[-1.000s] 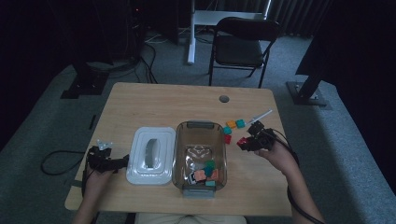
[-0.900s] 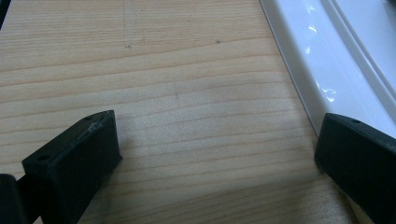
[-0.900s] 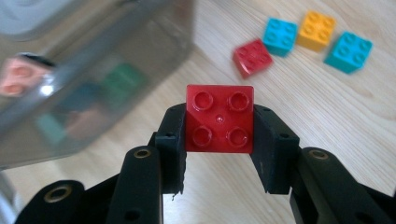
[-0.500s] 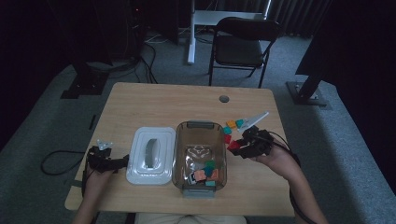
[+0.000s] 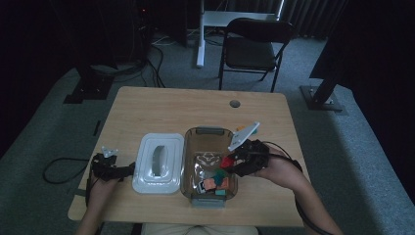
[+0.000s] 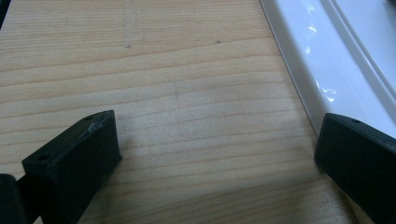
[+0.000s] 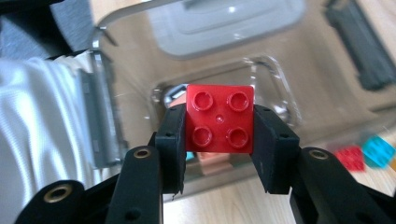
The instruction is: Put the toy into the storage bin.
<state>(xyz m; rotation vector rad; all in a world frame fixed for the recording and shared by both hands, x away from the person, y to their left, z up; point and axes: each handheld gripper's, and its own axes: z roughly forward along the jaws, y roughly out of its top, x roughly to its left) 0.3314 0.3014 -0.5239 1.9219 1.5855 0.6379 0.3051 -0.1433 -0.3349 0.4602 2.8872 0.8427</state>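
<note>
A dim room with grey carpet, a folding chair (image 5: 254,49) behind the wooden bench (image 5: 195,107). My right gripper (image 5: 241,161) holds a red four-stud brick (image 7: 219,119) clamped between both pads, studs facing the camera, at the right rim of the clear brown bin (image 5: 209,166). Inside the bin lie more bricks, orange and teal among them (image 5: 218,182), at the end nearer me. The bin's white lid (image 5: 159,163) lies flat just left of the bin, touching or nearly touching it. Right of the bin, in the right gripper view, a red brick (image 7: 350,157) and a teal brick (image 7: 379,151) sit loose on the bench. My left gripper (image 5: 110,169) rests left of the lid, jaws wide apart over bare wood, one jaw beside the lid's edge (image 6: 317,74). No readable writing on the bin or lid.
</note>
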